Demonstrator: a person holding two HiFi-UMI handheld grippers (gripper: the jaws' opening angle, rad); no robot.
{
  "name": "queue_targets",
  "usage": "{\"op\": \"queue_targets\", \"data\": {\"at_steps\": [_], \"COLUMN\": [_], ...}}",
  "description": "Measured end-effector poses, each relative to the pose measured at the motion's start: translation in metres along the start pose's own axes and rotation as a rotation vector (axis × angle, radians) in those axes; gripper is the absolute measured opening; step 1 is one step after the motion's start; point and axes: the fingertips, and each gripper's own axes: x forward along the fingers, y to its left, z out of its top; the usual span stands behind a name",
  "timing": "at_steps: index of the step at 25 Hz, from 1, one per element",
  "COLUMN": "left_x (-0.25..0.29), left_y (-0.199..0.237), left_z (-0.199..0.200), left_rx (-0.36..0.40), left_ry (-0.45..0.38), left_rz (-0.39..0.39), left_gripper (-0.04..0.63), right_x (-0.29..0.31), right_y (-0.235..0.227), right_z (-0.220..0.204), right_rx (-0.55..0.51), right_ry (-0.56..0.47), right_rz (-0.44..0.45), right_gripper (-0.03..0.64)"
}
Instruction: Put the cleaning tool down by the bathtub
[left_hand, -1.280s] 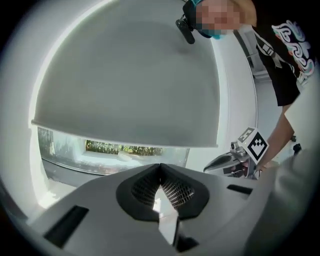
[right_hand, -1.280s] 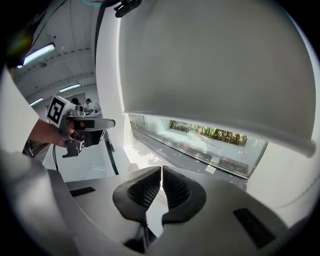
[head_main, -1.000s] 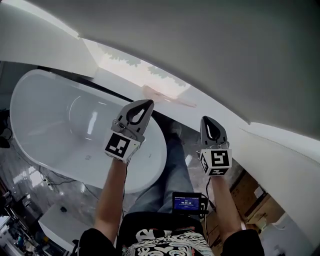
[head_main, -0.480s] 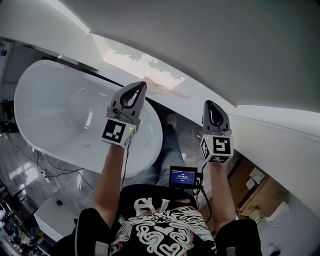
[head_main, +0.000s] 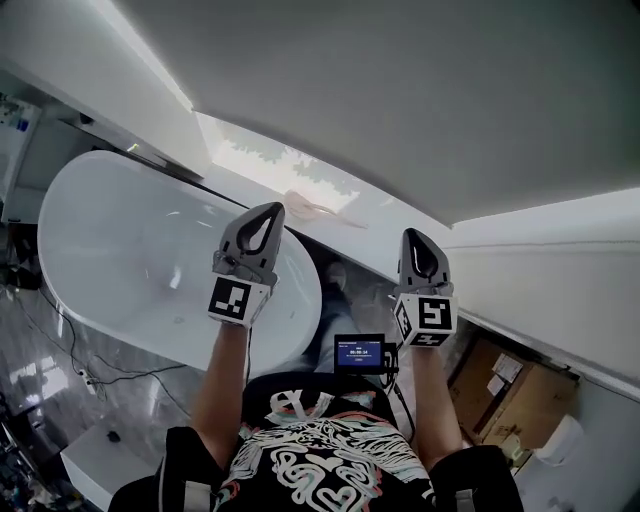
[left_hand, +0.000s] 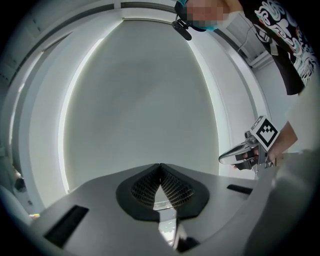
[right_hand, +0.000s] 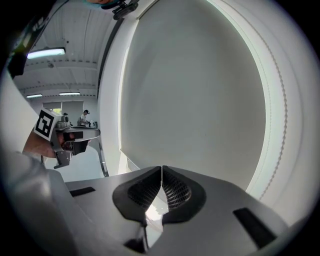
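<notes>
White oval freestanding bathtub (head_main: 110, 240) fills the left of the head view; a long white ledge (head_main: 405, 238) runs behind it. Grey left gripper (head_main: 271, 208) & right gripper (head_main: 415, 234) are both held up, jaws pressed together w/ nothing btwn them. A thin pale-pink object (head_main: 325, 208), prob the cleaning tool, lies flat on the ledge beyond the fingertips, btwn both grippers, long axis along the ledge; left tip looks nearer. Tool seems already set down

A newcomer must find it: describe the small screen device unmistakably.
Find the big white bathtub. Right of its near end, between the person's forearms, sits a small black device. It alone shows a glowing blue screen; the cardboard boxes beyond are plain brown.
</notes>
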Motion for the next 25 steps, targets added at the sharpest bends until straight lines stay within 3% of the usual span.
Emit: {"op": "queue_targets", "data": {"at_steps": [10,17,25], "left_x": [-0.047,-0.066,-0.08], "left_y": [0.009,-0.008,-0.031], "left_z": [0.044,0.079,0.109], "left_rx": [-0.014,0.052,0.087], "left_ry": [-0.025,-0.059,-0.111], "left_rz": [0.087,0.105,0.09], "left_gripper": [0.017,0.017,0.017], "right_x": [-0.038,-0.073,-0.1], "right_y": [0.018,0.025,0.026], "right_z": [0.049,0.079,0.091], "right_rx": [0.04,0.084,0.079], "right_ry": [-0.087,-0.198,-0.226], "right_rz": [0.019,0.05,0.018], "right_gripper": [0.029,0.029,0.028]}}
